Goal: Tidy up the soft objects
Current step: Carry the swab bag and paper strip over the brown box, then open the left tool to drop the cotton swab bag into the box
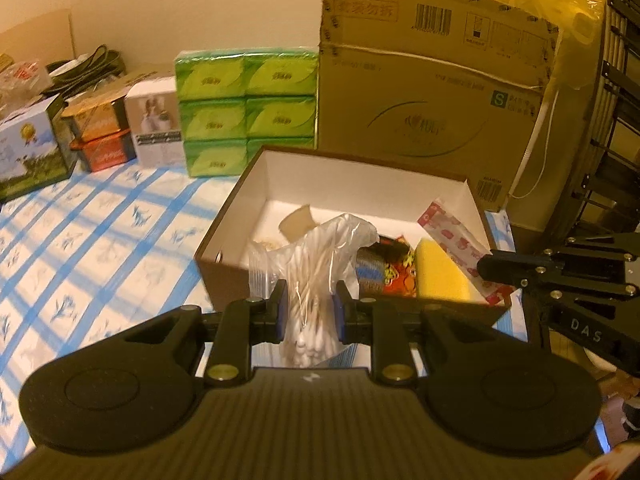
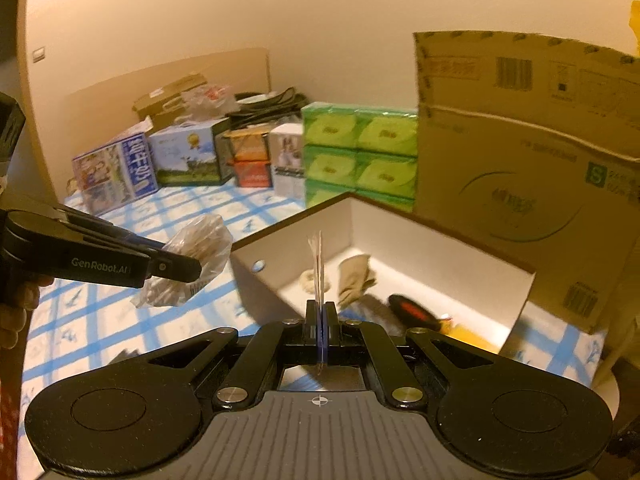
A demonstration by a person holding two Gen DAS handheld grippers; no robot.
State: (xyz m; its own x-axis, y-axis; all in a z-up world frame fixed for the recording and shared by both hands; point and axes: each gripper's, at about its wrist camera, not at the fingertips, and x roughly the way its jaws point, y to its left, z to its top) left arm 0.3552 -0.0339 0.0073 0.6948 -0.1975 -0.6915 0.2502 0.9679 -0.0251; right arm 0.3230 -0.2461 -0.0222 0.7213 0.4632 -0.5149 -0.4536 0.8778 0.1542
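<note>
While the left gripper [image 1: 308, 312] clamps a swab bag [image 1: 316, 280] just short of the box [image 1: 236, 216], the chief risk, I judge, is the loose plastic. The bag is thin and slack, pinched only across its middle, so the swabs could slide down or the film slip from the pads if the grip eases before the bag is over the opening. In the right wrist view the swab bag [image 2: 188, 260] hangs above the blue-checked cloth [image 2: 160, 216], left of the box [image 2: 440, 248] and not yet inside it; a release here would drop it outside.

The right gripper [image 2: 320, 320] is pressed together on a thin flat packet [image 2: 318, 264] that stands edge-on between the pads. From the left view that red-and-white packet [image 1: 456, 244] leans at the right end of the box, by the sponge [image 1: 438, 272]. Both tools converge on the same opening, so they could knock together near the right wall, or the packet could catch on the rim.

Left gripper held level, pointing far toward the near wall of the box, raised above the cloth. Right gripper reaches in from the right, angled down over the box, its tip above the near right corner. Inside lie a beige cloth [image 2: 354, 276] and a dark red-and-black item [image 2: 412, 310].
</note>
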